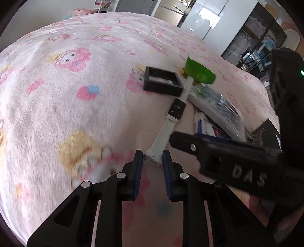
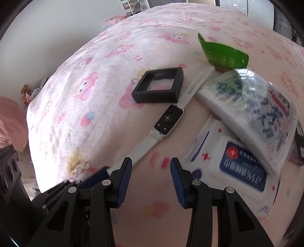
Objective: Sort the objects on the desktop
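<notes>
The watch point(image 1: 177, 110) strap end was bracketed, ungripped, by the parted left tool point(image 1: 152, 159) for lifting; the right tool point(image 2: 151, 167) was held apart.

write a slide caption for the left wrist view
Left claw open around the end of a white smartwatch strap on a pink blanket.

pink cartoon-print blanket point(image 1: 79, 79), pale wall point(image 2: 62, 28); glossy white cabinets point(image 1: 209, 17), daylight

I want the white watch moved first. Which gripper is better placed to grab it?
Left. The left gripper already straddles the strap end of the white watch, jaws open. The right gripper is open beside the strap, not around it.
</notes>
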### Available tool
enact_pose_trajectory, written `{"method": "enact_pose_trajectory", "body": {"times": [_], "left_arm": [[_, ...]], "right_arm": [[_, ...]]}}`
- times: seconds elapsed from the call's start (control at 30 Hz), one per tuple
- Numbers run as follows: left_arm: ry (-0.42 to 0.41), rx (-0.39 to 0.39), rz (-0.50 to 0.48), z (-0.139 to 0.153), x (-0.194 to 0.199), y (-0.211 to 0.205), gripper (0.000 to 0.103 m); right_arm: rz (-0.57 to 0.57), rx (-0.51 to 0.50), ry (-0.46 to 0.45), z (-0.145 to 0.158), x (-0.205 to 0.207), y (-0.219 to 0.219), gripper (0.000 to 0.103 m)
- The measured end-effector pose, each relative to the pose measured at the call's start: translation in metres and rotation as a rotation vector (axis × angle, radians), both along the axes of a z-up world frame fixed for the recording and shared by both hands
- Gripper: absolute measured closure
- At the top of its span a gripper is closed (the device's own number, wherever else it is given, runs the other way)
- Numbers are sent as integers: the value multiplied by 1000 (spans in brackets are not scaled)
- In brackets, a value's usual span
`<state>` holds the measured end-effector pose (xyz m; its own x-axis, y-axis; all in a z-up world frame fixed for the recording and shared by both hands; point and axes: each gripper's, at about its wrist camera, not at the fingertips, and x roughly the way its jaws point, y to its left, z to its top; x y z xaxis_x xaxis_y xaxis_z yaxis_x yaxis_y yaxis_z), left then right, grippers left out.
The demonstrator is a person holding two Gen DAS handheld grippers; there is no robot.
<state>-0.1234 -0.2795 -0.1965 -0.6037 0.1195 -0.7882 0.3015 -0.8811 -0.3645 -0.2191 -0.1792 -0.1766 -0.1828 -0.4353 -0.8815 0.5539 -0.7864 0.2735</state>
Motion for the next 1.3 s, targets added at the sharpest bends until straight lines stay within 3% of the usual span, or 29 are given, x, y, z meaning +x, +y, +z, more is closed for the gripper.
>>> {"method": "enact_pose_trajectory", "body": {"times": [0.4, 0.87, 1.13, 1.3], "left_arm": [[-12, 43, -136, 4, 38, 51, 83], [-41, 69, -357, 9, 68, 159, 82], [-59, 56, -467, 10, 79, 198, 82], [-56, 26, -462, 13, 82, 194, 80]], "right_arm": [[-28, 17, -30, 9, 60, 64, 64], [-186, -4, -42, 31, 105, 174, 64], [-216, -15, -63, 21, 115, 184, 64], [-235, 4, -83, 5, 115, 186, 64]]}}
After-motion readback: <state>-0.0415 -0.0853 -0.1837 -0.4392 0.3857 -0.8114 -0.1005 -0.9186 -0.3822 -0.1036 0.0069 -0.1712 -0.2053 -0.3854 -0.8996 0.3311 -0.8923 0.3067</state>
